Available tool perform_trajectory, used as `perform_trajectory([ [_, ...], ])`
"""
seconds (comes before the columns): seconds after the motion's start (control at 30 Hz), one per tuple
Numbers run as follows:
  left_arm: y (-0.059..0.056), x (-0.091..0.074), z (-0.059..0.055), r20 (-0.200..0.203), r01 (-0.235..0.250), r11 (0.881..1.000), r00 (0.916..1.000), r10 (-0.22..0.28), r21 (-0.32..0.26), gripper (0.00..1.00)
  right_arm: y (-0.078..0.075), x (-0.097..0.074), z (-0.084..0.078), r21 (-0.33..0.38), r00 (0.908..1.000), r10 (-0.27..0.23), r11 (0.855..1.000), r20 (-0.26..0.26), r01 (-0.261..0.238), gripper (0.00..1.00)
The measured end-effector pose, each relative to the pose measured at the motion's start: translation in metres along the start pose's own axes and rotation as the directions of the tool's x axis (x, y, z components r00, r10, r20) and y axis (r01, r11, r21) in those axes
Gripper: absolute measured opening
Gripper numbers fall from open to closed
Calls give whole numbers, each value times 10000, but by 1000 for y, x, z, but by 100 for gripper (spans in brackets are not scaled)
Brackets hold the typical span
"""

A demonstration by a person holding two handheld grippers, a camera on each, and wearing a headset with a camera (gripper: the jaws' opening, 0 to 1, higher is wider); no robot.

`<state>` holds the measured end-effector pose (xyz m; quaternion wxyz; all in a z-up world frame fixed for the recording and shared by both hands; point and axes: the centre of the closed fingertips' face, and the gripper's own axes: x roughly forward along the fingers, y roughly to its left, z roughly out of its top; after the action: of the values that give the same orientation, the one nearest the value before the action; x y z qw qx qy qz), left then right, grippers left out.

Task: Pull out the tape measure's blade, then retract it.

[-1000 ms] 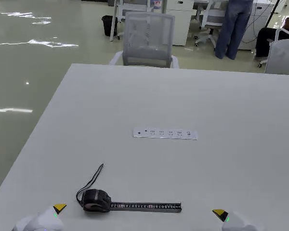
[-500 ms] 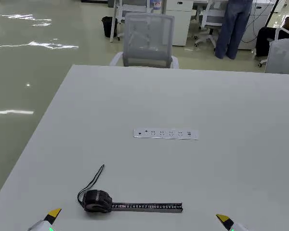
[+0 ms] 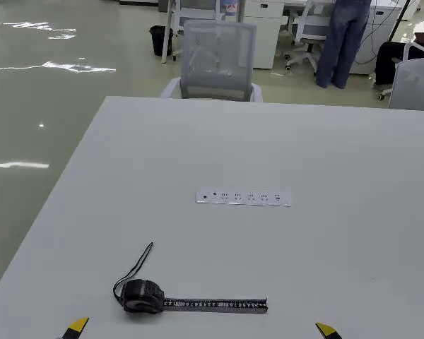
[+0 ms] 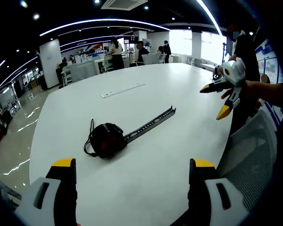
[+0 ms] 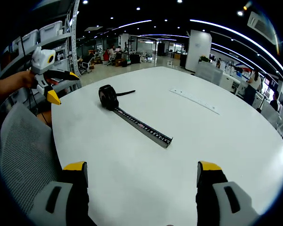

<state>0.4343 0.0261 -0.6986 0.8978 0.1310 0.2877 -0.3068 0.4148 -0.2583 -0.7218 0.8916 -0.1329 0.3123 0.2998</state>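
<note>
Low in the head view, left of centre: tape measure point(image 3: 142, 295) on the table point(image 3: 283, 134), blade point(image 3: 215, 305) drawn out, retraction left to do.
Pulling looks finished; the blade is not yet wound back. Left tongs point(image 4: 132, 165) and right tongs point(image 5: 141, 165) gape wide, grasping nothing. Gripper views show that spread; the head view gives yellow tips at its bottom edge and a power strip point(image 3: 242, 198) mid-frame.

The counter point(image 3: 339, 155) is smooth, matt white. The tape measure point(image 3: 141, 295) has a black case that looks like plastic with a dull sheen; its blade point(image 3: 215, 305) is dark and matt, seemingly metal. The floor point(image 3: 35, 92) is glossy, mirroring lights. The chair point(image 3: 218, 60) back is grey mesh.
</note>
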Motion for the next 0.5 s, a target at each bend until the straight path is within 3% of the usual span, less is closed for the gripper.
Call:
perform_trajectory([
  [0.5, -6, 0, 9, 439, -473, 9970, 9978, 501, -618, 97, 11, 1, 3, 267, 9998, -149, 9995, 166, 145, 98],
])
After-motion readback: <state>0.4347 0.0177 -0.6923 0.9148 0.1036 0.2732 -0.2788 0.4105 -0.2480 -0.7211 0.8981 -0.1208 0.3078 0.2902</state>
